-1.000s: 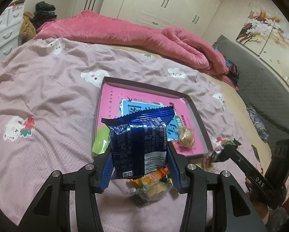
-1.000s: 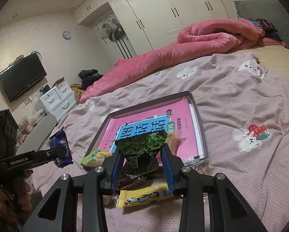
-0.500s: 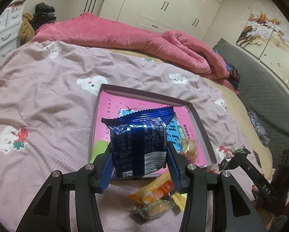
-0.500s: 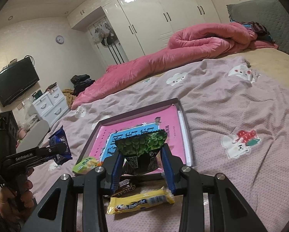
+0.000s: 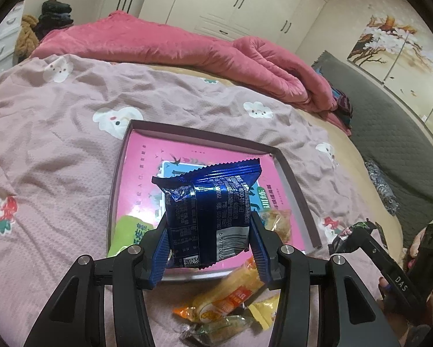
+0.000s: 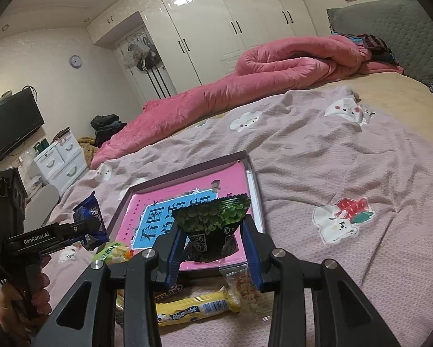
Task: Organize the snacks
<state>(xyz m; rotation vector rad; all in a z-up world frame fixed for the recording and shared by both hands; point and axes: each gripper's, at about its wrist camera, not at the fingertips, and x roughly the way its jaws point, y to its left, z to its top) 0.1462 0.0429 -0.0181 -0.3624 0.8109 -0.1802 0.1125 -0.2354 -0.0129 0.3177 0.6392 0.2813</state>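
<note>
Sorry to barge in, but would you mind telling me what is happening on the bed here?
A person is sorting snacks into a tray on the bed. The left gripper holds a blue packet over the tray, and the right gripper holds a green packet. A few snacks already lie in the tray; others lie loose in front of it.

a glossy, crinkled blue foil snack packet is seen; a matt textured mauve cloth bedsheet and plush pink quilt are shown.
</note>
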